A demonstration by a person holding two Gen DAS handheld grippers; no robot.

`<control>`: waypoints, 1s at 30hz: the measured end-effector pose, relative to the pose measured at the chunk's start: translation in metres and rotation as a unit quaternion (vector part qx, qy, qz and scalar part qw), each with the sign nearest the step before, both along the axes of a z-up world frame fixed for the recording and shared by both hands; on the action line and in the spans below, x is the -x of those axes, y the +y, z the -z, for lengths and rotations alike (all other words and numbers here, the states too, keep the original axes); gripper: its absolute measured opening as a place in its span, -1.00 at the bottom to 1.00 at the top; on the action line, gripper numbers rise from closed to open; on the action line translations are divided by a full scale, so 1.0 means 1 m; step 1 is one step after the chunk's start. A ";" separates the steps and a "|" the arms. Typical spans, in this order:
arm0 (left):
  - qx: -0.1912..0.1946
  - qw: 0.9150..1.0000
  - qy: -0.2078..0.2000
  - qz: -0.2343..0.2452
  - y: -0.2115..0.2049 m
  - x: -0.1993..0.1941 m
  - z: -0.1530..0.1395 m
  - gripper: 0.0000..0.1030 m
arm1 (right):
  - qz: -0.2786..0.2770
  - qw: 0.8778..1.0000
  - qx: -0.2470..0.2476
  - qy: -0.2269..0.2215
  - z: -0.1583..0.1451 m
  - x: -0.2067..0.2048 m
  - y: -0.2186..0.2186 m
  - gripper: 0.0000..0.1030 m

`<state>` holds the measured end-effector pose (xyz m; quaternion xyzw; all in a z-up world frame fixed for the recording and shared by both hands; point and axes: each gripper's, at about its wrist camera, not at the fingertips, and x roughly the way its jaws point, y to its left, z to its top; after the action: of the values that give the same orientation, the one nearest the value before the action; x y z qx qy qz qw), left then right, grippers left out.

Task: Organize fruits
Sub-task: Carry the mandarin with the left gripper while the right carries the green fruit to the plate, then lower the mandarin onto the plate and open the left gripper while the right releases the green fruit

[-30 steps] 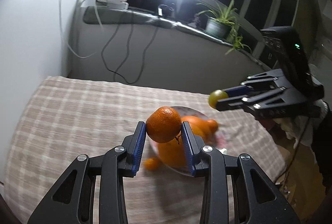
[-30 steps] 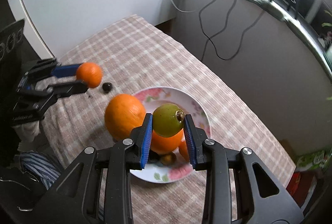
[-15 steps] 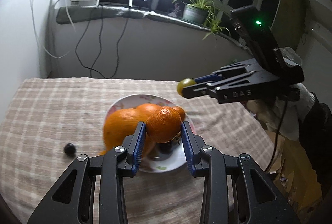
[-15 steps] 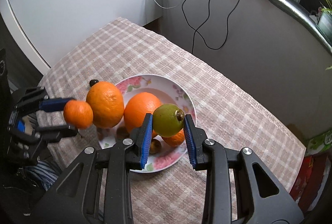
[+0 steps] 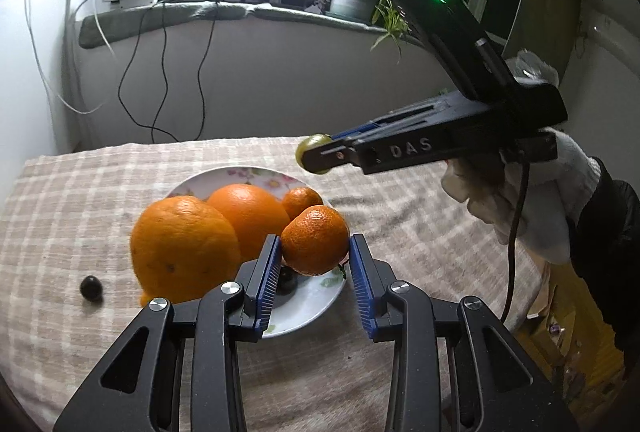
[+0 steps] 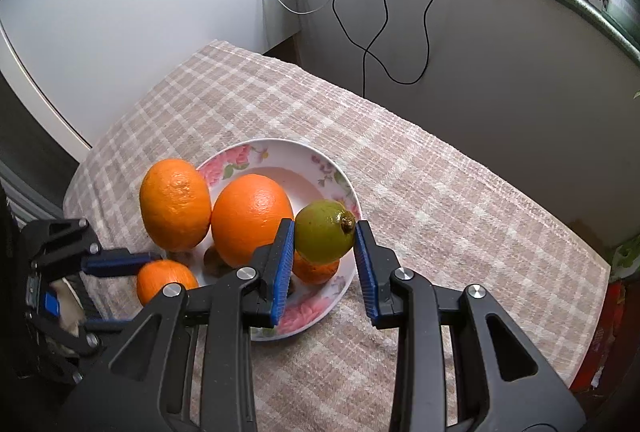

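A: Left gripper (image 5: 315,258) state?
B: Clamped on a mandarin (image 5: 315,239), held over the near rim of the floral plate (image 5: 256,173). Same mandarin (image 6: 166,280) is seen low left in the right wrist view.

A: Right gripper (image 6: 325,252)?
B: Closed around a green lime (image 6: 324,232), stem end turned toward the right finger, held over the plate's right side. In the left view only an edge of the lime (image 5: 310,145) is seen between the pads.

A: What is on the plate?
B: A big orange (image 6: 252,218) and a smaller mandarin (image 6: 316,268); small dark fruits are partly hidden underneath. A second big orange (image 6: 175,203) is seen at the plate's left edge; on or off cannot be told.

A: Anything else?
B: One dark round fruit (image 5: 91,288) is seen alone on the checked tablecloth (image 6: 440,191), left of the oranges.
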<state>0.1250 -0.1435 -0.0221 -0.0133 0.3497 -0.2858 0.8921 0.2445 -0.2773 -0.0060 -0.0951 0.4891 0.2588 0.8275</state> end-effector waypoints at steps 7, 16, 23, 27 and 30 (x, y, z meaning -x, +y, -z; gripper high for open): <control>-0.019 1.000 0.002 -0.004 -0.012 -0.001 0.010 -0.36 | -0.002 1.000 -0.009 0.004 0.008 -0.006 0.003 -0.40; -0.035 0.999 0.003 -0.004 -0.020 -0.002 0.018 -0.36 | 0.003 1.000 -0.015 0.008 0.013 -0.012 0.004 -0.39; -0.042 0.999 0.003 -0.005 -0.022 -0.004 0.020 -0.35 | 0.003 1.000 -0.017 0.009 0.014 -0.012 0.005 -0.40; -0.047 0.999 0.004 -0.008 -0.023 -0.006 0.022 -0.35 | 0.003 1.000 -0.017 0.012 0.016 -0.014 0.011 -0.39; -0.048 0.999 0.006 -0.011 -0.022 -0.008 0.023 -0.35 | -0.001 1.000 -0.015 0.014 0.019 -0.014 0.016 -0.39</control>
<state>0.1329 -0.1651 -0.0450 0.0241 0.3678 -0.2585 0.8929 0.2581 -0.2613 -0.0247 -0.0798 0.4968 0.2681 0.8215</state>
